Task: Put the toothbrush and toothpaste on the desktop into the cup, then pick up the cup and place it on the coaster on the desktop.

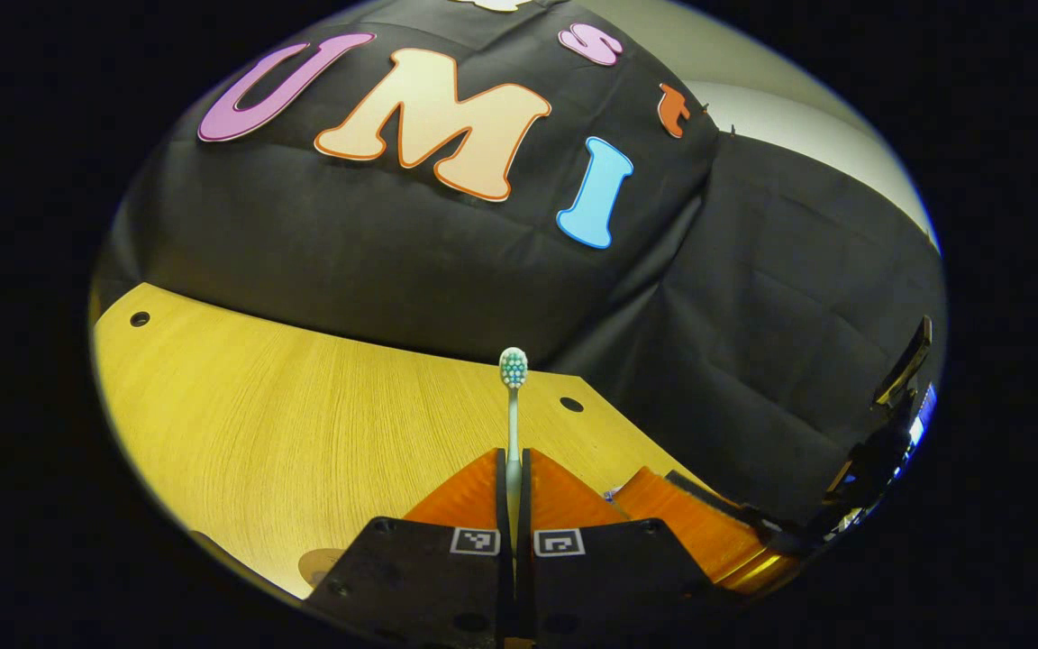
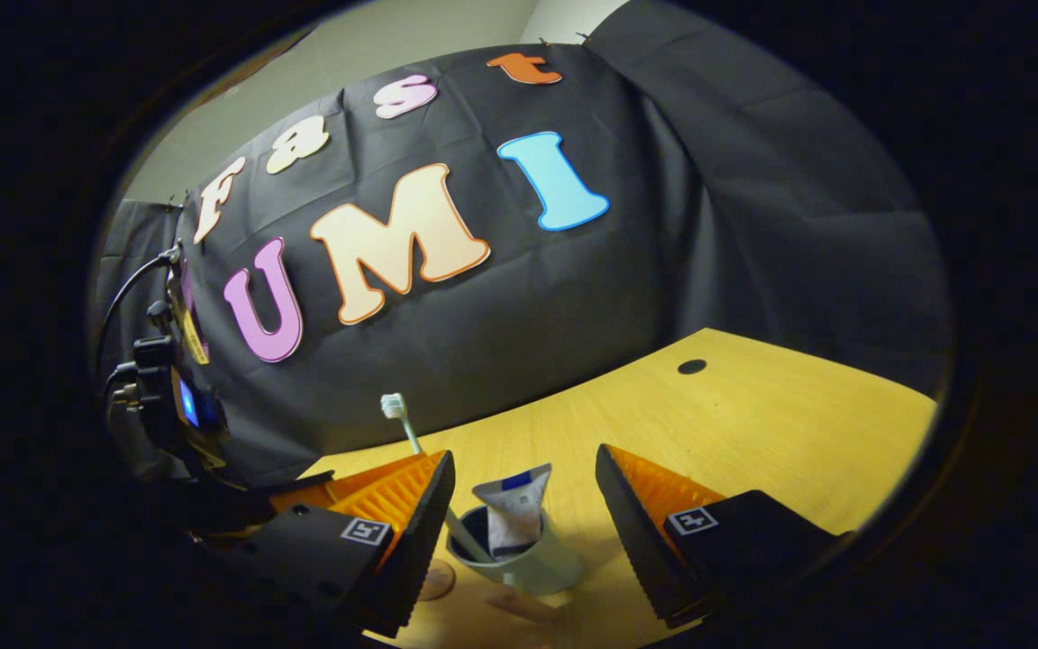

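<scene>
Right, in the left gripper view my left gripper (image 1: 514,505) has its two fingers drawn in tight on the handle of the toothbrush (image 1: 513,397), one on each side. The brush stands straight up out of the grip, its bristled head at the top, seen against the black booth wall. Below and behind it lies the wooden desk (image 1: 258,415), with a round hole near its far left corner and another just right of the brush near the far edge. To the right of my fingers a ribbed finger of the other gripper (image 1: 690,523) reaches in, close beside mine, with dark rig parts behind it at the right edge of the view. A small round patch of something sits at the near edge of the desk, lower left; I cannot tell what it is.

In the right gripper view my right gripper (image 2: 523,514) stands wide, nothing between its fingers pressed. Between them and a little beyond sits the cup (image 2: 528,559) on the desk, toward the near edge. The toothpaste tube (image 2: 514,514) stands in it, tilted slightly. The toothbrush slants up to the left, its lower end inside the cup and its head well above the rim. Just left of the cup lies the round coaster (image 2: 436,579), partly hidden behind my left-hand finger.
</scene>
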